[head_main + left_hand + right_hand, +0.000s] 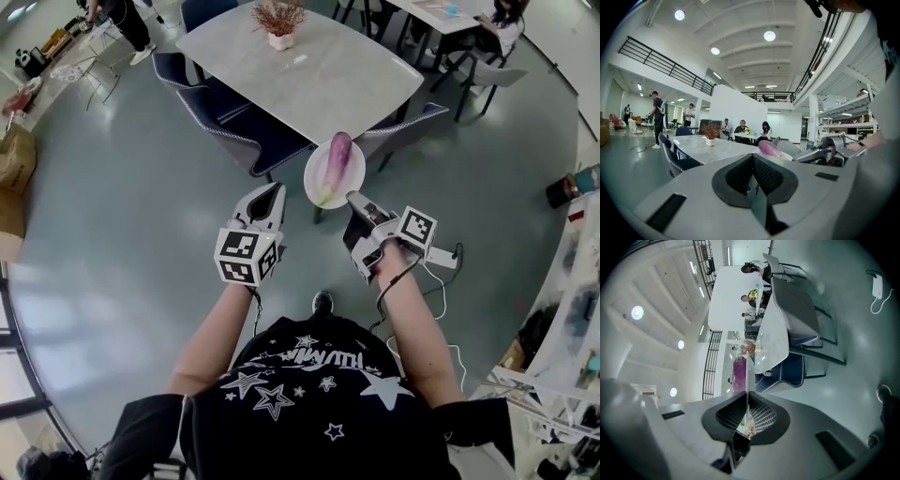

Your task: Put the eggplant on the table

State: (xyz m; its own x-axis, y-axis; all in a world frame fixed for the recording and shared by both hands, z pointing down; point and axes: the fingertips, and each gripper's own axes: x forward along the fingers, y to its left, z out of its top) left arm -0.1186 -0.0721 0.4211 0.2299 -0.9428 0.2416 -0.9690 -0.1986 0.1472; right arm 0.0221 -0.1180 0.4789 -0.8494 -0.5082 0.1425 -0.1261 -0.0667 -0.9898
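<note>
Eggplant [336,164]: lying lengthwise on a white plate [354,178], held in the air just short of the worktop [309,75].
Right gripper [356,200]: fingers pinched tight on the plate's near rim.
Left gripper [270,194]: fingers closed together, holding nothing.
Risk: the plate is gripped at one edge only, so a tilt could roll the eggplant onto the floor [122,216].
Room: chairs [234,127] line the near edge; the worktop beyond is open apart from a potted plant [279,23].

The eggplant [337,155] has glossy purple skin. Its plate [354,174] is smooth and white. The table [309,75] top looks like polished pale stone, the chair [246,131] like dark stitched cloth, and the floor [122,216] is shiny grey.
</note>
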